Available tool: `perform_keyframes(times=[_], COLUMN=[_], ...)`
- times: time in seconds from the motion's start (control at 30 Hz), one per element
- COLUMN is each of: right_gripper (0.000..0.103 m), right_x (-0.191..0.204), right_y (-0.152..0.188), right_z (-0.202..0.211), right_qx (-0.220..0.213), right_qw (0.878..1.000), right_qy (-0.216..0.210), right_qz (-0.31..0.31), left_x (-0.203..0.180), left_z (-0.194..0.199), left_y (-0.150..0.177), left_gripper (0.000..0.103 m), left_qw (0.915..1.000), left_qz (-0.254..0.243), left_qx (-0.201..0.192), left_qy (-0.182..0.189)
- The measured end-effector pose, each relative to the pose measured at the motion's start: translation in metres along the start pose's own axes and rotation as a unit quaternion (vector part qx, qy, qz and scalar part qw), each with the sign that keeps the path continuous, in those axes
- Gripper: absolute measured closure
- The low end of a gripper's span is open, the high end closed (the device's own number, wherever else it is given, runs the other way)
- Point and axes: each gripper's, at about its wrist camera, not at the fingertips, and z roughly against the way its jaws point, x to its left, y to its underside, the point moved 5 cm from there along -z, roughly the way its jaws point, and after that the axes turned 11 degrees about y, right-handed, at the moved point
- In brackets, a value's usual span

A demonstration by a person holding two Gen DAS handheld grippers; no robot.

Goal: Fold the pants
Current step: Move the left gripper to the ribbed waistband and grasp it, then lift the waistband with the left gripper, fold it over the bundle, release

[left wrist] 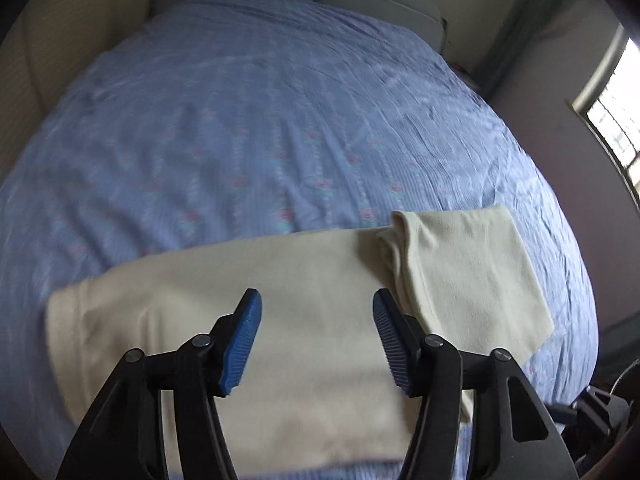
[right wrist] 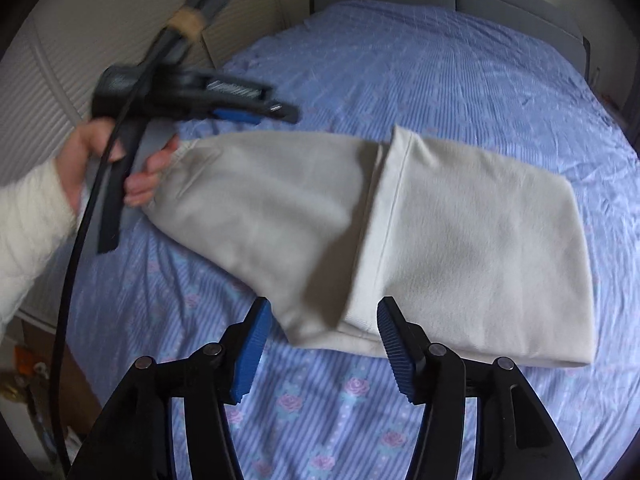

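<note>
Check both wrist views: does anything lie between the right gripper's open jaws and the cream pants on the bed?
Nothing visible does. The right gripper hangs open just before the near edge of the pants, with only bare bedspread below. The left gripper is open over them too.

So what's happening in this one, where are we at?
A person is folding cream pants on a bed with a blue floral sheet, using a handheld gripper in each hand. The pants lie flat with one end already folded over the rest. Neither gripper holds anything: the left gripper hovers open above the cloth, and the right gripper is open at the near edge of the pants. In the right wrist view the left hand holds its tool raised beside the far end of the pants.
</note>
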Motion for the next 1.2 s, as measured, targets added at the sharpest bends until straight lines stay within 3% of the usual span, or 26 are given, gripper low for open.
perform_keyframes(times=[0.13,0.27,0.33,0.43,0.5,0.63,0.93,1.13,1.2], right_gripper=[0.037,0.036,0.036,0.036,0.036,0.036,0.036,0.036,0.036], right_x=[0.013,0.042,0.057,0.08,0.093,0.117,0.142,0.146,0.145], right_y=[-0.015,-0.029,-0.037,-0.05,-0.058,-0.071,-0.087,-0.091,-0.092], right_z=[0.021,0.023,0.021,0.015,0.009,-0.016,-0.079,-0.096,-0.099], right_qx=[-0.019,-0.035,-0.038,-0.03,-0.017,0.005,0.052,0.062,0.06], right_qw=[1.0,0.999,0.999,0.999,0.999,0.999,0.998,0.998,0.998], right_qy=[-0.005,-0.004,-0.006,-0.027,-0.04,-0.048,-0.024,-0.008,-0.002], right_qz=[-0.007,0.006,0.017,0.015,0.004,-0.014,-0.014,0.006,0.012], left_x=[0.033,0.072,0.092,0.127,0.146,0.175,0.226,0.242,0.242], left_z=[0.066,0.117,0.131,0.142,0.139,0.12,0.058,0.036,0.025], left_y=[0.038,0.082,0.102,0.131,0.144,0.159,0.174,0.153,0.139], left_gripper=[0.034,0.03,0.03,0.03,0.03,0.03,0.029,0.029,0.03], left_qw=[0.9968,0.9883,0.9822,0.9661,0.9559,0.9429,0.8875,0.8483,0.8495], left_qz=[0.059,0.125,0.164,0.239,0.273,0.311,0.417,0.439,0.433], left_qx=[-0.045,-0.072,-0.081,-0.098,-0.104,-0.108,-0.127,-0.184,-0.18], left_qy=[-0.03,-0.05,-0.044,-0.004,0.027,0.05,0.15,0.232,0.242])
